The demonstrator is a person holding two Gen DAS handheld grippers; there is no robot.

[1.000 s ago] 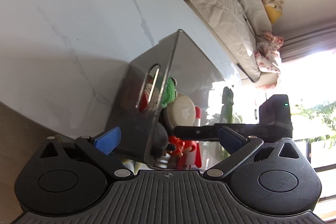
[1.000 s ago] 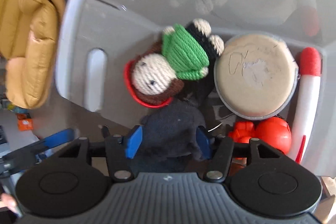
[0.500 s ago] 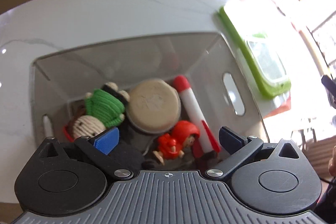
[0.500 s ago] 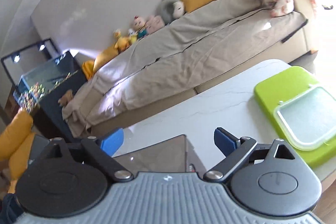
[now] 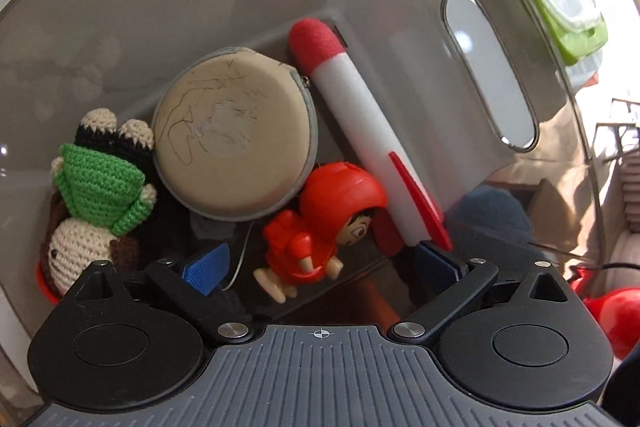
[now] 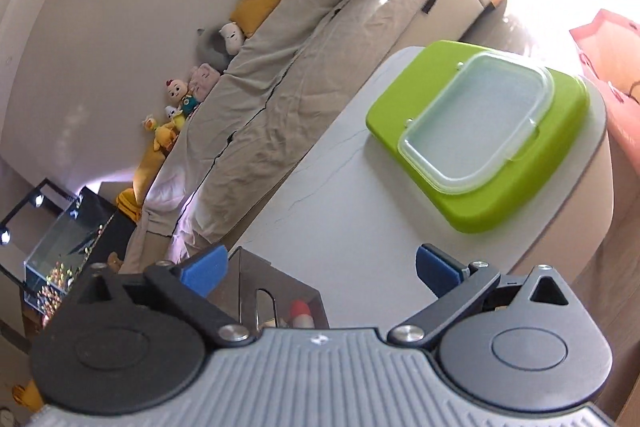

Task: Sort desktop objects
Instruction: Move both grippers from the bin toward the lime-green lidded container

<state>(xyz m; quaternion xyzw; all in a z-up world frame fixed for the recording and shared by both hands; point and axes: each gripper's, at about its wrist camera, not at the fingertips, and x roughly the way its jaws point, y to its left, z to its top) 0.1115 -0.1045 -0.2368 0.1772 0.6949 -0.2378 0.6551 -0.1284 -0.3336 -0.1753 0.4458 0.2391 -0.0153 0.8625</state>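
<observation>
Pointing straight down into the grey see-through bin [image 5: 400,7], my left gripper [image 5: 320,263] has its jaws closing. A red hooded figure [image 5: 332,211] lies between the blue pads, and neither pad touches it. Around it lie a white foam rocket with a red tip [image 5: 360,119], a round beige pouch [image 5: 236,139] and a crochet doll in green [image 5: 100,179]. My right gripper [image 6: 320,267] hangs above the bin's corner [image 6: 280,291], jaws opening, nothing between them.
A green board [image 6: 500,187] carrying a clear lidded box [image 6: 480,123] sits on the white table [image 6: 340,195] near its far edge. Behind the table runs a covered sofa [image 6: 300,67]. A dark blue fuzzy thing [image 5: 492,211] shows by the bin's right wall.
My left gripper swung over the bin and sank into it, its pads drawing in around the red figure. My right gripper let go of a dark cloth item, opened, left the bin and turned towards the sofa.
</observation>
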